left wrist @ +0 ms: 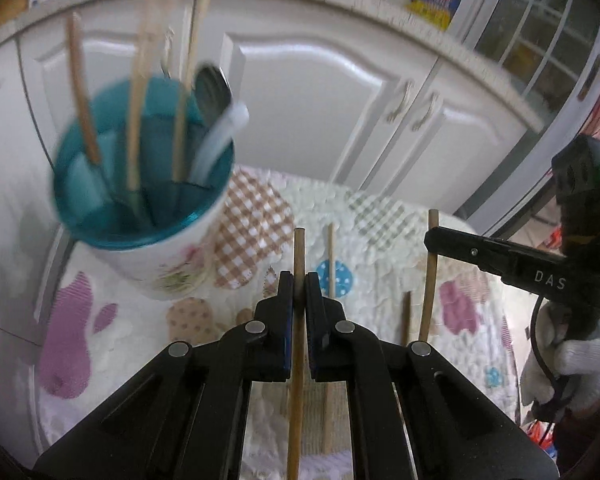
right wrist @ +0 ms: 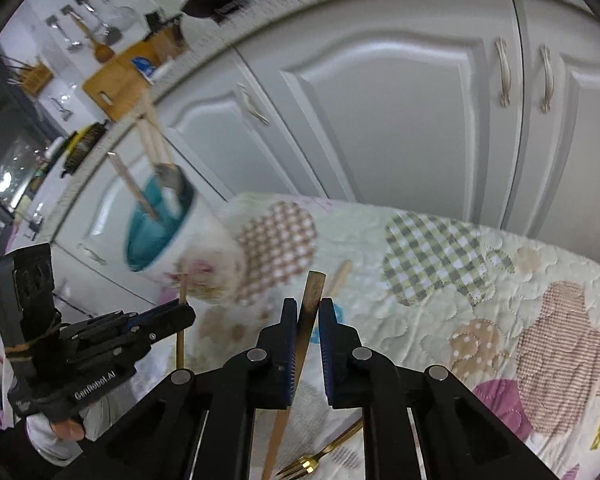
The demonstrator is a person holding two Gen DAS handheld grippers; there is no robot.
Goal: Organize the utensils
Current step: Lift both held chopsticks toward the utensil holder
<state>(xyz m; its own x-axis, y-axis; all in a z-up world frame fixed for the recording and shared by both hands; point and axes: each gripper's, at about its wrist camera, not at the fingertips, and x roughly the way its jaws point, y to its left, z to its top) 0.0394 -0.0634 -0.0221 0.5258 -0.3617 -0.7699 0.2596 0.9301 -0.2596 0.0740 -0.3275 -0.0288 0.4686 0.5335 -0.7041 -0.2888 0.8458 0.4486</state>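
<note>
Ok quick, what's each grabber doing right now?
Left gripper: closed on a light wooden chopstick.
Right gripper: jaws around a darker chopstick, small gap on one side, so a firm grip cannot be told.

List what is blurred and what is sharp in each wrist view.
Left wrist view: the cup and its utensils are smeared by motion blur, while the left claw and its chopstick are sharp. Right wrist view: the cup and the upper-left countertop clutter are blurred; the right claw and the quilted cloth are crisp. Both views bow the cabinet lines.
</note>
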